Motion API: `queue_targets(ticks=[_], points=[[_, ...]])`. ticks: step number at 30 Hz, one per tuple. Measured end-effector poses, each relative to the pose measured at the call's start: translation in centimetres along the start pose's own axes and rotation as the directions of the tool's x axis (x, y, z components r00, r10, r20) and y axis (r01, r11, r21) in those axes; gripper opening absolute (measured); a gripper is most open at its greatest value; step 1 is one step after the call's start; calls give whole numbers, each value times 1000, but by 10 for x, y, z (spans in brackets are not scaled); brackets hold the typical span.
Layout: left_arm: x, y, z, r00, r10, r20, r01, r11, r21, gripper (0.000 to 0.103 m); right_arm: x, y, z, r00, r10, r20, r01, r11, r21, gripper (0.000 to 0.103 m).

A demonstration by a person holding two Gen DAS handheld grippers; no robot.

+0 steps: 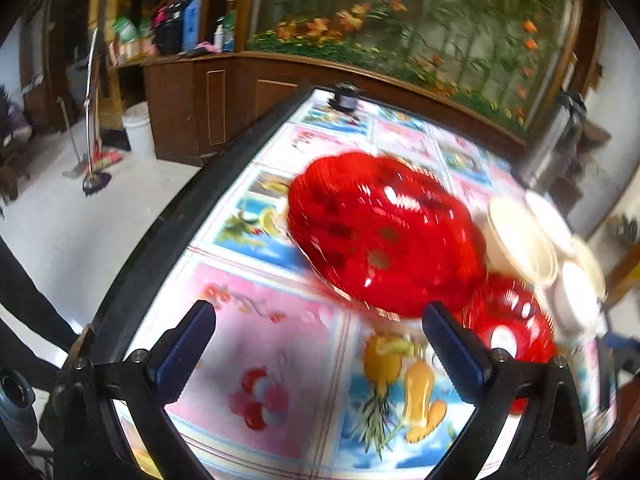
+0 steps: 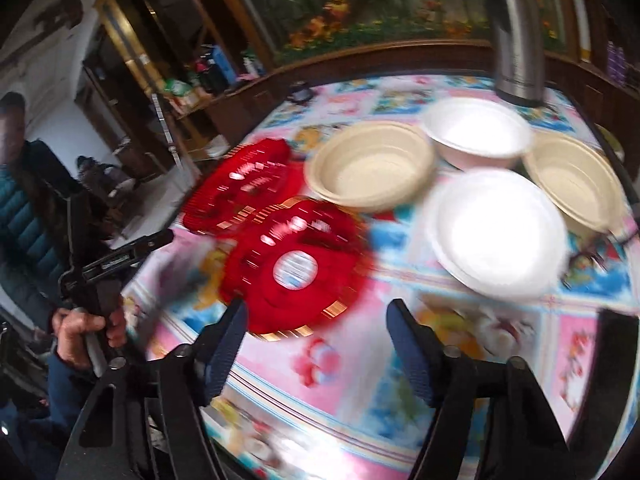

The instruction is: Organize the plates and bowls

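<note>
Two red patterned plates lie on the table: a far one (image 2: pixel 244 184) (image 1: pixel 380 232) and a near one (image 2: pixel 296 264) (image 1: pixel 508 320) with a round label. Two beige bowls (image 2: pixel 372 166) (image 2: pixel 576 180) and two white bowls (image 2: pixel 478 132) (image 2: pixel 496 232) stand to their right; they show blurred in the left wrist view (image 1: pixel 524 236). My left gripper (image 1: pixel 320 344) is open and empty, just short of the far red plate; it also shows in the right wrist view (image 2: pixel 132 252). My right gripper (image 2: pixel 316 340) is open and empty, at the near red plate's edge.
The table carries a fruit-print cloth (image 2: pixel 360 380) with a dark rim (image 1: pixel 168 240). A steel flask (image 2: pixel 516 32) stands at the far right. A small dark object (image 1: pixel 344 96) sits at the far edge. A wooden cabinet (image 1: pixel 224 108) stands beyond.
</note>
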State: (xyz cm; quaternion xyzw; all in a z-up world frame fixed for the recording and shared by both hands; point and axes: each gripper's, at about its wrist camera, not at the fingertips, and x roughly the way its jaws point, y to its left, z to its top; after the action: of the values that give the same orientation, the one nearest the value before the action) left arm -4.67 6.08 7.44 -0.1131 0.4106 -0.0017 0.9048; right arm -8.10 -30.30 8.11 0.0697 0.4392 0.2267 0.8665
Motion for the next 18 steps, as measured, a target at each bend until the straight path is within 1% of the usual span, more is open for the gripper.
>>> queue_targets(ticks=[2,3,4,6,7,9,10,12,14,15,16,17,18], points=[[3,8,12,1000,8,-3,-8,1000,-22,102,11,12,12,1000,6,-16,-6,1000,-16,62],[6,10,19,1000,5,-19,-6,999,-40,98,16,17,17,1000,15,-23,-15,1000,-20,59],[8,15,29,1000,-5,-19,4,999,-53,95,23,23,24,999,29,-37,-30,999,-25,57],[19,20,45,999,-4,-47,1,999,-51,80,36,31,35,998,39,-54,-41,999,-33,52],[20,23,49,999,-8,-40,6,998,-56,73,43,34,41,997,43,-62,-45,999,-30,51],[33,26,59,996,-31,-80,25,997,-71,72,58,41,53,996,56,-74,-58,998,-20,51],[39,26,64,995,-44,-89,38,997,-65,72,65,42,58,995,58,-80,-59,998,-7,51],[48,27,70,996,-19,-90,15,999,-49,72,79,43,67,994,78,-82,-77,997,25,51],[65,30,79,992,-12,-125,6,999,-49,68,93,42,76,994,62,-92,-58,997,46,51],[69,31,81,991,-18,-131,11,999,-50,61,101,39,80,994,59,-93,-53,997,63,49],[74,32,84,990,-26,-142,20,999,-44,55,106,37,84,994,60,-95,-53,996,75,44],[79,31,84,989,-23,-149,19,999,-32,52,114,35,87,993,54,-102,-45,995,86,41],[83,33,85,988,-17,-155,14,1000,-23,44,120,32,90,993,43,-108,-33,995,93,38]])
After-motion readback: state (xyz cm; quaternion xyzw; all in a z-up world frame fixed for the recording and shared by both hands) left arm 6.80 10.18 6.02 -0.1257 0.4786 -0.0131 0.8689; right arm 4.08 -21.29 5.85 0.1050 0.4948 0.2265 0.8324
